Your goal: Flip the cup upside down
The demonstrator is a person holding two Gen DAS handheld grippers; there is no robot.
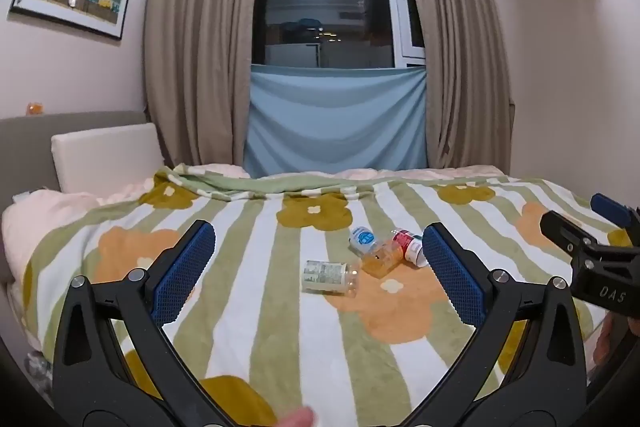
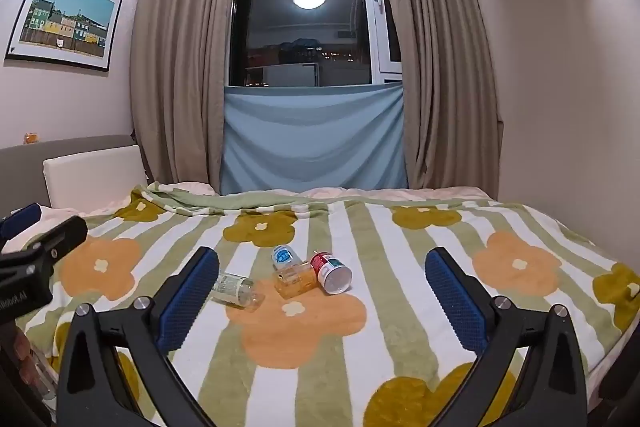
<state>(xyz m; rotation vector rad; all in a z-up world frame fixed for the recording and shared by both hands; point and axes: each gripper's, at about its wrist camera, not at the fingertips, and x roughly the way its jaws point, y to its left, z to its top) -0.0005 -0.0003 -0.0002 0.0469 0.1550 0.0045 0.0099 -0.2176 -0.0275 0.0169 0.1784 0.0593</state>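
Both of my grippers hover above the near part of the bed, and neither holds anything. The left gripper has its blue pads spread wide, and so does the right gripper.

Toward the middle of the flowered blanket four small containers lie on their sides. The red-and-white cup shows its open mouth toward me and touches the amber jar. The blue-labelled bottle lies just behind them, toward the far edge of the bed. The clear bottle lies apart, nearer the left edge.

I judge the grasp as the risky part. The cup is round and could roll on the soft plush if one pad meets it first. Because the amber jar presses against it, a pad coming in from that side could shove both or pinch the jar too. Once inverted, the cup's rim may sink unevenly into the blanket and tip over.
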